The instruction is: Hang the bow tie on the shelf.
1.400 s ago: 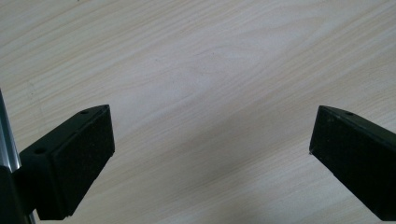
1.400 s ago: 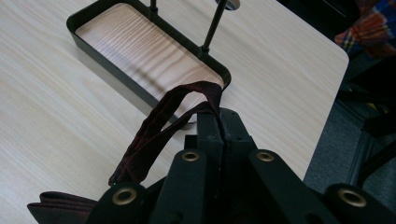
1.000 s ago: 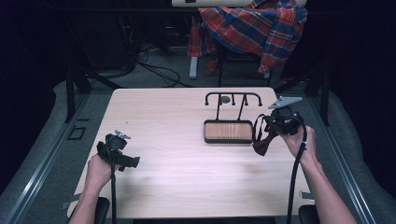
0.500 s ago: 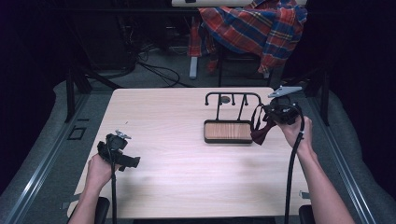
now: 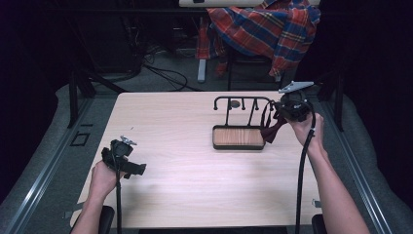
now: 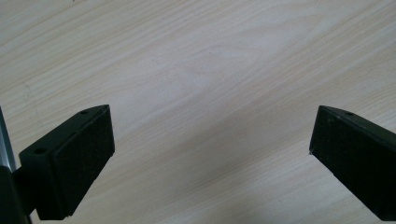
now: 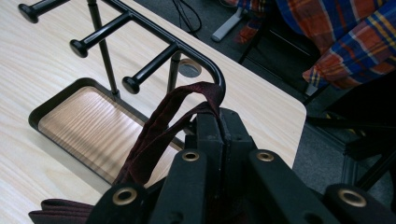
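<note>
Two black jaws of the right gripper (image 7: 219, 135) pinch a dark red strap (image 7: 159, 135) beside the rack (image 5: 238, 105) (high view hides that grip). Left gripper (image 6: 210, 154) gapes wide over bare table (image 5: 185, 170) near its front-left edge.

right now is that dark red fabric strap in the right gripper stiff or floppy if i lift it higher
Probably floppy: the dark red fabric strap bends into a loop and droops below the right gripper. Likely light, since it hangs from a pinch. It may snag the black metal rack close by.
</note>
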